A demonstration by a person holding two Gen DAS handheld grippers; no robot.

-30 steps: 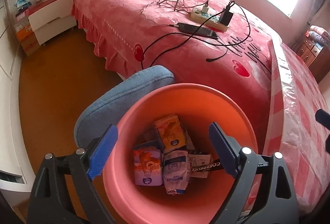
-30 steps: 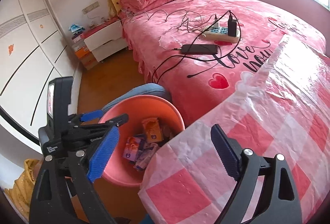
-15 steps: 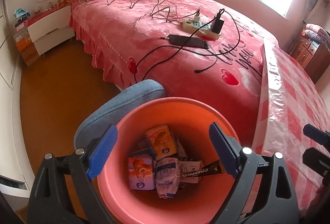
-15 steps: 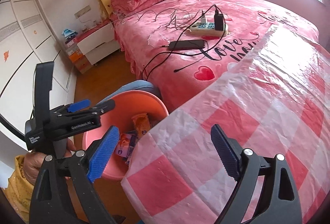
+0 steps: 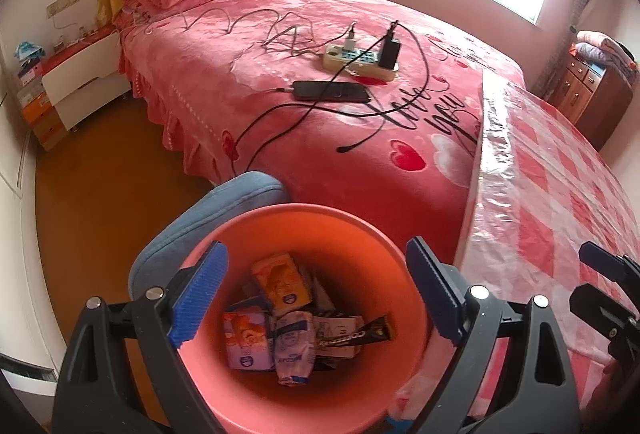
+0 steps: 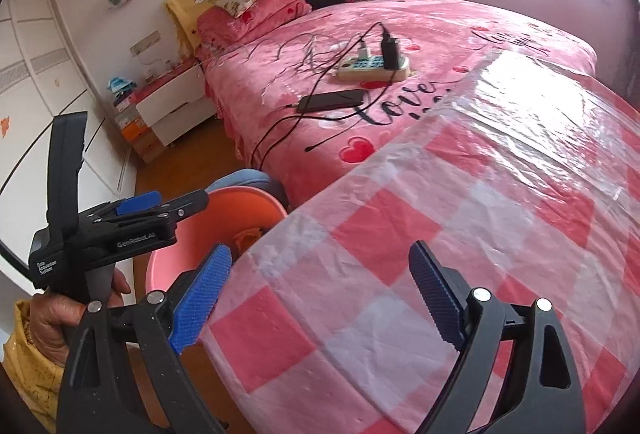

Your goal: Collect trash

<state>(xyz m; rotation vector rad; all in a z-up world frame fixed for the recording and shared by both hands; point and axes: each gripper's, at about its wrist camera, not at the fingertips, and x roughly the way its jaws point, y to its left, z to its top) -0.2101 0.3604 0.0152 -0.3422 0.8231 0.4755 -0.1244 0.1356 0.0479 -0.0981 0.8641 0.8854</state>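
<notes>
A salmon-pink bin [image 5: 360, 234] stands on the floor beside the table and holds several snack wrappers [image 5: 280, 280], among them a dark coffee sachet [image 5: 354, 334]. My left gripper [image 5: 316, 292] hovers above the bin's mouth, open, with nothing between its blue pads. In the right wrist view the same bin [image 6: 248, 202] shows partly behind the table edge, and the left gripper [image 6: 160, 210] appears there held by a hand [image 6: 52, 318]. My right gripper [image 6: 316, 294] hangs open over the pink checked tablecloth [image 6: 440, 234], holding nothing. No trash shows on the cloth.
A bed with a pink cover [image 5: 280, 74] carries a power strip [image 5: 360, 58], a phone [image 5: 332, 92] and tangled cables. A blue cushioned stool [image 5: 208, 218] stands just behind the bin. A white nightstand [image 5: 84, 78] and a wooden floor [image 5: 104, 174] lie to the left.
The left gripper has risen and drawn back, so the bin looks smaller and lower. The right gripper has slid rightward over the tablecloth, hiding more of the bin behind the table edge.
</notes>
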